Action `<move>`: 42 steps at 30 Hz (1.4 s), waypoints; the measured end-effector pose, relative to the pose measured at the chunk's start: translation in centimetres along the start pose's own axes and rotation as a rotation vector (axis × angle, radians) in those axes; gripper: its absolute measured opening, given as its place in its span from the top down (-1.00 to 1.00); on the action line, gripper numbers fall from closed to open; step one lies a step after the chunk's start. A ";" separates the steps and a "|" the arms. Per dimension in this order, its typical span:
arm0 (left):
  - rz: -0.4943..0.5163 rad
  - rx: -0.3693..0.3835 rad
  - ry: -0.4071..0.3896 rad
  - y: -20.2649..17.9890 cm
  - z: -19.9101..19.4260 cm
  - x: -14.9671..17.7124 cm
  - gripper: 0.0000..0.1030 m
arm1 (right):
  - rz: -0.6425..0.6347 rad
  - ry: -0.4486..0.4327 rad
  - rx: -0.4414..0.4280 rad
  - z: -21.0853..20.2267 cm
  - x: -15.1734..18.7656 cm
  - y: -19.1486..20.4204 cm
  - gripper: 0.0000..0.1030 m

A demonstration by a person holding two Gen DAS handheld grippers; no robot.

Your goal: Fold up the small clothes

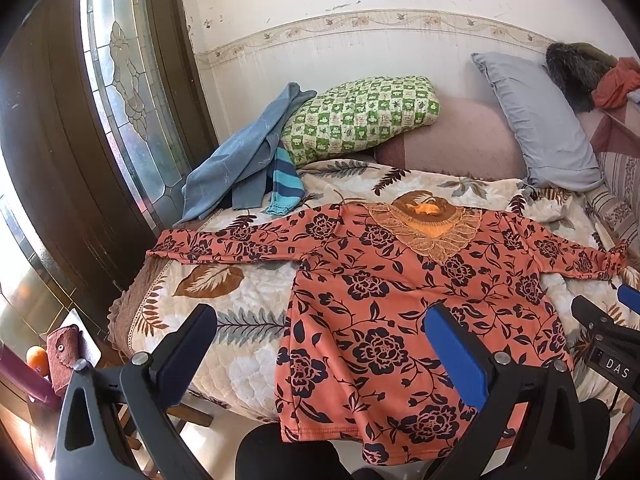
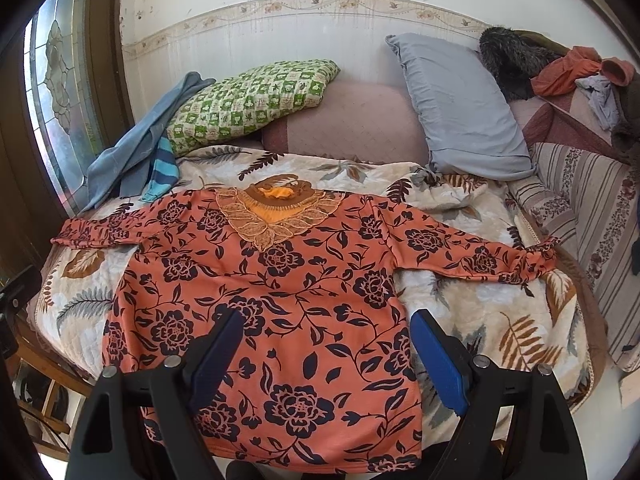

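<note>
- the bed [image 1: 256,344] fills the space ahead of both your hand-held grippers, covered by a quilted cream spread with brown and grey leaves.
- the orange floral blouse [image 2: 280,280] lies flat and face up on that spread, directly ahead of your right hand-held gripper and ahead-right of your left one; its hem hangs over the near bed edge just below the fingers, its lace collar points away from you.
- both sleeves are stretched out sideways: one runs off to the left past your left hand-held gripper, the other reaches to the right toward the striped cushion [image 2: 592,216].
- beyond the blouse, against the wall, a grey pillow [image 2: 460,108] leans ahead-right, a pink cushion [image 2: 352,120] sits straight ahead, and a green checked pillow [image 2: 248,100] lies ahead-left.
- a blue-grey garment [image 1: 244,152] is heaped at the far left by the green pillow, with a piece of blue striped clothing [image 1: 284,184] just beside it, close to the blouse's shoulder.
- your left hand-held gripper [image 1: 320,340] hovers over the blouse's left edge with its fingers spread wide, gripping nothing.
- your right hand-held gripper [image 2: 328,348] hovers over the lower body of the blouse, fingers likewise wide apart and not touching the cloth as far as you can see.
- far right in the corner, a dark furry item [image 2: 508,56] and crumpled orange clothes [image 2: 568,72] sit well away from the blouse.
</note>
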State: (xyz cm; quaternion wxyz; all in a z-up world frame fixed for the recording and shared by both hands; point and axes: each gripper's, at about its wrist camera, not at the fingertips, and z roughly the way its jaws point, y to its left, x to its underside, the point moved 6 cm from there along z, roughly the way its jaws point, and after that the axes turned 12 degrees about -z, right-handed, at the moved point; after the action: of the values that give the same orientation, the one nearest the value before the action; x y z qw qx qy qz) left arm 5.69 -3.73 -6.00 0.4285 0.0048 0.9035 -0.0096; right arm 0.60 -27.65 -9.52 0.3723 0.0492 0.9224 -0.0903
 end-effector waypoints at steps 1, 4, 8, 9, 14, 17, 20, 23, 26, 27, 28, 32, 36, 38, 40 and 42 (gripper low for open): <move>0.001 0.001 -0.001 0.0 0.0 0.0 -1.00 | 0.002 -0.001 -0.001 0.0 0.0 0.1 -0.70; 0.000 0.001 -0.001 0.0 -0.1 0.1 -1.00 | 0.001 -0.005 0.001 0.0 0.1 0.2 -0.70; 0.000 0.000 -0.002 0.0 -0.3 0.1 -1.00 | 0.002 -0.005 -0.004 -0.2 0.1 0.1 -0.70; 0.001 0.000 -0.003 0.0 -0.3 0.1 -1.00 | 0.003 -0.005 -0.007 -0.2 0.2 0.1 -0.70; 0.000 0.001 -0.016 0.4 -0.9 0.0 -1.00 | 0.011 -0.012 -0.013 -0.8 0.1 -0.3 -0.70; -0.003 0.001 -0.022 0.7 -1.3 -0.1 -1.00 | 0.011 -0.019 -0.017 -1.1 0.1 -0.4 -0.70; -0.003 0.001 -0.024 0.7 -1.6 -0.1 -1.00 | 0.005 -0.023 -0.017 -1.5 0.1 -0.3 -0.70; -0.003 0.001 -0.033 0.8 -2.0 -0.1 -1.00 | 0.003 -0.028 -0.020 -1.9 0.0 -0.2 -0.70; -0.004 0.000 -0.037 0.7 -2.2 -0.1 -1.00 | 0.002 -0.038 -0.020 -2.4 0.0 -0.2 -0.70; -0.005 0.003 -0.034 0.7 -2.1 0.1 -1.00 | 0.003 -0.040 -0.026 -2.5 0.0 -0.3 -0.70; -0.009 0.016 -0.020 0.6 -2.1 0.2 -1.00 | 0.006 -0.042 -0.034 -2.5 0.0 -0.5 -0.70; -0.038 0.168 0.183 -0.7 -0.3 4.1 -1.00 | 0.033 -0.039 -0.068 -1.6 1.0 -1.6 -0.70; -0.030 0.281 0.369 -2.7 -0.1 10.9 -1.00 | 0.141 0.010 -0.096 1.4 3.3 -5.2 -0.70; 0.017 0.332 0.446 -3.6 -0.5 13.0 -1.00 | 0.206 0.026 -0.073 2.9 4.5 -7.8 -0.70; 0.040 0.360 0.485 -3.9 -0.9 13.7 -1.00 | 0.265 0.029 -0.036 4.2 5.6 -11.0 -0.70; 0.025 0.386 0.499 -3.6 -1.2 13.9 -1.00 | 0.323 0.038 -0.005 5.2 6.4 -14.3 -0.70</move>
State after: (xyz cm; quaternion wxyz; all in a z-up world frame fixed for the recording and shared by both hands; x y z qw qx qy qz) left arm -4.09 -7.34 -15.91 0.1847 0.0995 0.9621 -0.1741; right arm -2.75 -42.56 -15.83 0.3648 0.1976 0.9095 -0.0259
